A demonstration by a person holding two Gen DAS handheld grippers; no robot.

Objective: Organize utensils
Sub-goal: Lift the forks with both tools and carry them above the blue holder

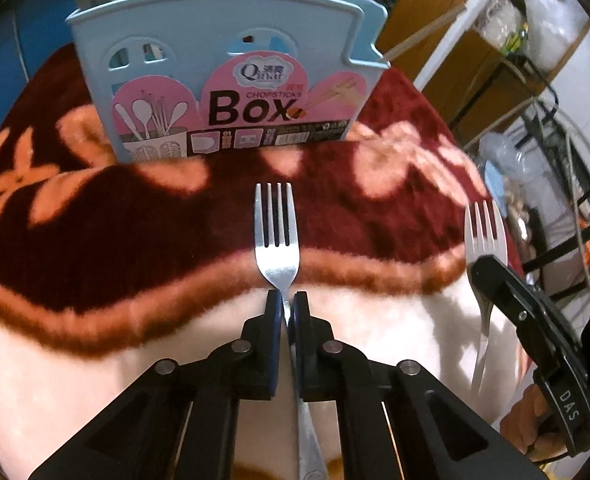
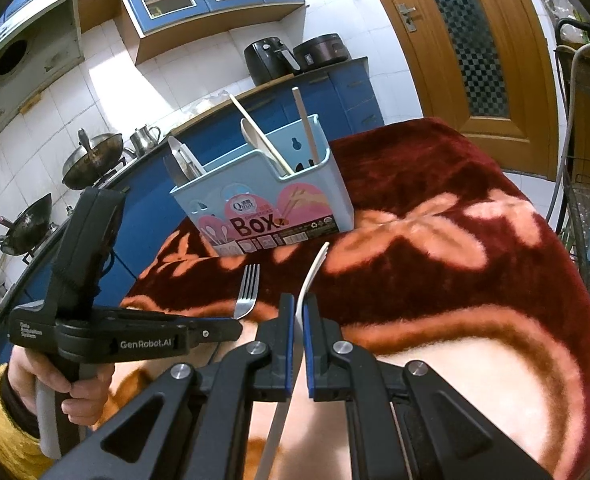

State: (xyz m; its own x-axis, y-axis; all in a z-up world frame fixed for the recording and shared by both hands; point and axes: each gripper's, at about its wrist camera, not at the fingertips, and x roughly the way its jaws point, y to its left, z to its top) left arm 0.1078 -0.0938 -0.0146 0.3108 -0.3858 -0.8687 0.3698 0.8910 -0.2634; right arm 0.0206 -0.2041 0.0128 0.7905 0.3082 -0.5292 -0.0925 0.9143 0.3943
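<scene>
Two forks, one utensil box
Left gripper (image 1: 289, 300) fingers clamp a metal fork (image 1: 277, 232); right gripper (image 2: 299, 304) fingers clamp a white fork (image 2: 310, 276); blue box (image 2: 263, 204) on a red floral blanket (image 2: 435, 240), kitchen behind.

so the metal fork (image 1: 277, 240) sits pinched in the left gripper (image 1: 288, 300), tines toward the chopsticks box (image 1: 231, 76) just ahead on the blanket (image 1: 95, 240); right gripper (image 2: 299, 308) alongside holds the plastic fork (image 2: 313, 272).

Bright, warm light with patchy shadows on the blanket (image 1: 95, 240); fisheye bending and dark corners (edges soft).
</scene>
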